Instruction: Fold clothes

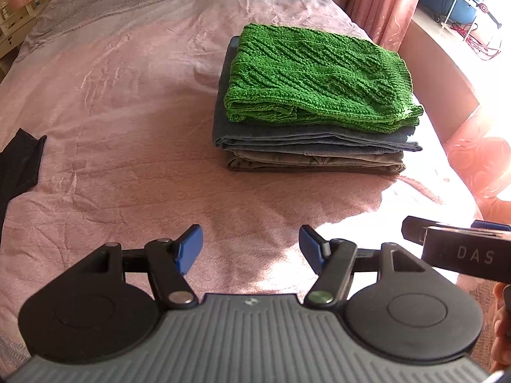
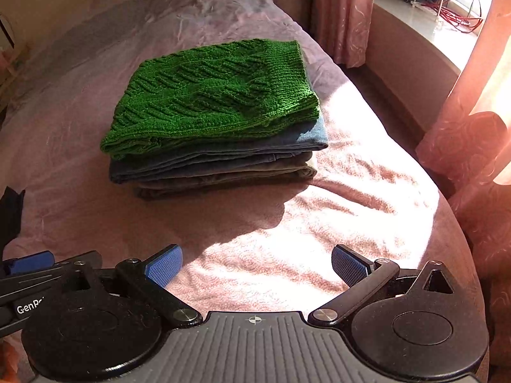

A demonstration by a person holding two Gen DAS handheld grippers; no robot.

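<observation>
Pink bedspread under both spread-apart grippers: left hand-held gripper, right hand-held gripper lettered "DAS"; left reads "GenR".

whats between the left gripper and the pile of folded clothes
Only bare pink bedspread, partly sunlit, separates the open left gripper from the folded pile; the left wrist view shows it.

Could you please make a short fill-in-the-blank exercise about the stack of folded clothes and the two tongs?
1. The top garment of the stack is a ____ knitted sweater.
2. Directly beneath it lies a folded ____ garment.
3. Both the left tongs and the right tongs are ____.

Missing words: green; blue; open
</observation>
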